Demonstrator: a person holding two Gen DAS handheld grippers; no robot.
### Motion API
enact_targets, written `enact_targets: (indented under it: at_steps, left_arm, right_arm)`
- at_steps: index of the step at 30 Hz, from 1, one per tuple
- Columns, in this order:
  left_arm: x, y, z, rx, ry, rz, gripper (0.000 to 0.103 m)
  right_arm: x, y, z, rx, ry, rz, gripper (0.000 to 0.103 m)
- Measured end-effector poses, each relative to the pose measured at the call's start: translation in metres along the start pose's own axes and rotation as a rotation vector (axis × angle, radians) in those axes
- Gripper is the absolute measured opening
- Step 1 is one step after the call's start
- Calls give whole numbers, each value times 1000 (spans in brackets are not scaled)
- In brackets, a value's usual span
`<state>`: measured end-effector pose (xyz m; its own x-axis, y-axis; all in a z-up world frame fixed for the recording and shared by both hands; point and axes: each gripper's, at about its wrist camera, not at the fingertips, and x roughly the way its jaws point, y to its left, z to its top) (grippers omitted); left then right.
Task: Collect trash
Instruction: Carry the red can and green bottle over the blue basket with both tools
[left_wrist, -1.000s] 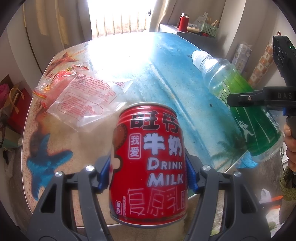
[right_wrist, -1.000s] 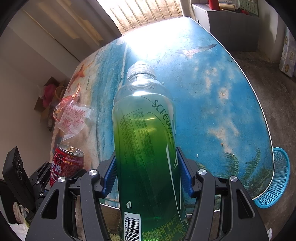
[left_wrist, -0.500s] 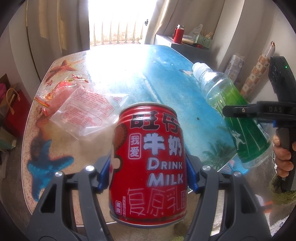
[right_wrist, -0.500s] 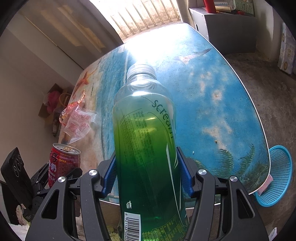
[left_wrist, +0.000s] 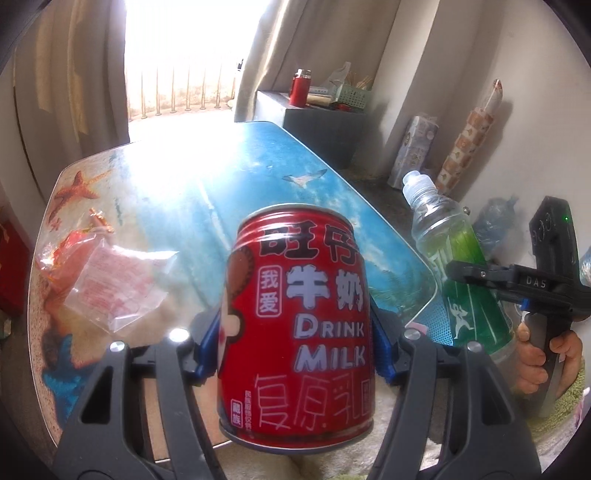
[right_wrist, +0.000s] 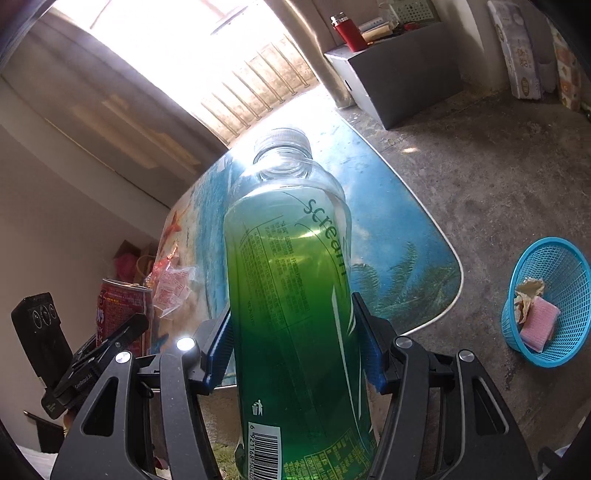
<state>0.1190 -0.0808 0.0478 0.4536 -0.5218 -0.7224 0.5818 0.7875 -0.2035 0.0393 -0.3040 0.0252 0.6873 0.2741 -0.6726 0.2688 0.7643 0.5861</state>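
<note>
My left gripper (left_wrist: 295, 347) is shut on a red milk drink can (left_wrist: 299, 325) and holds it upright in the air, off the near edge of the table. My right gripper (right_wrist: 295, 350) is shut on a green plastic bottle (right_wrist: 291, 295) with a clear cap, tilted away from me. The bottle (left_wrist: 458, 266) and right gripper also show at the right of the left wrist view. The can (right_wrist: 123, 310) shows at the left of the right wrist view. Clear and orange plastic wrappers (left_wrist: 110, 288) lie on the table's left side.
The table (left_wrist: 236, 177) has a blue beach print. A blue mesh basket (right_wrist: 546, 295) holding a pink sponge and paper scraps stands on the concrete floor right of the table. A grey cabinet (right_wrist: 399, 81) with a red flask stands behind.
Both grippers have pulled back and up from the table with their loads. The right wrist view has swung right, so the blue basket on the floor is now fully in view.
</note>
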Motion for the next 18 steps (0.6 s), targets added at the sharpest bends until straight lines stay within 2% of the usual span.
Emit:
enact_targets:
  at_steps: [4,9,12,15,18]
  left_arm:
    - [18,-55,19,86,25,-108,62]
    - [55,-140,34,202,72,-250,62]
    - [90,-191,34,252,148,-326,61]
    - [136,-237,25,284,250,-383,62]
    - [191,-274,8,300,367,-402,62]
  right_arm:
    - [-47,-56,-15,114,-97,-54,57]
    - [-100,-143,-42,293,-187,-177,57]
    - [-116,-190,-65,396,-204,-247,57]
    - [-119,-235,-84,491,-197,-280,57]
    - [-106,-275,-96,573,-163,-288,57]
